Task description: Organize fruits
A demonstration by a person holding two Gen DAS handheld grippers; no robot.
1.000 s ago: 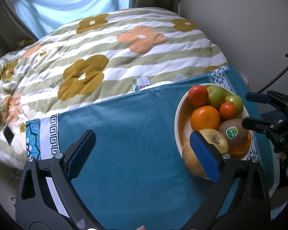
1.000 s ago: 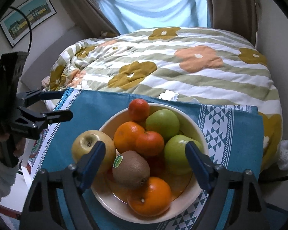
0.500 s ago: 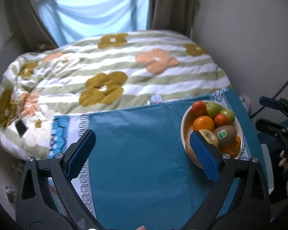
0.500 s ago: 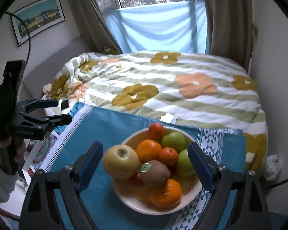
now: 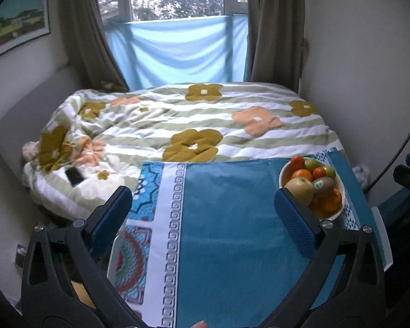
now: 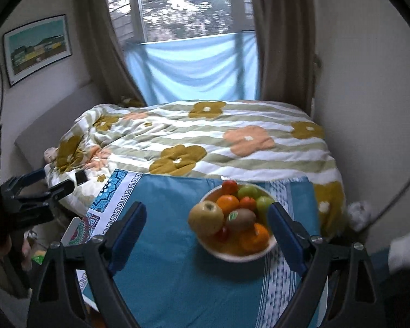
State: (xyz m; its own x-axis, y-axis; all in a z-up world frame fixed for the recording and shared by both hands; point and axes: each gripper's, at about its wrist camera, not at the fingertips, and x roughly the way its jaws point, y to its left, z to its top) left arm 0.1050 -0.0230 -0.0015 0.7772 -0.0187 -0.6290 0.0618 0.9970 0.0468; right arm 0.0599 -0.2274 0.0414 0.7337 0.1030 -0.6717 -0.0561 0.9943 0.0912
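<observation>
A white bowl (image 6: 240,254) heaped with fruit, among them an apple (image 6: 205,217), a kiwi (image 6: 240,219), oranges and green fruit, sits near the right end of a cloth-covered surface (image 5: 232,232) at the foot of a bed (image 5: 191,125). The left tool (image 5: 202,210) and right tool (image 6: 206,235) both hang above the cloth, jaws wide apart and holding nothing. With every fruit gathered in the bowl, the scene fits either a finished tidy-up or a pile awaiting sorting. The blue cloth left of the bowl lies bare, offering room; the bowl sits close to the surface's right edge.
</observation>
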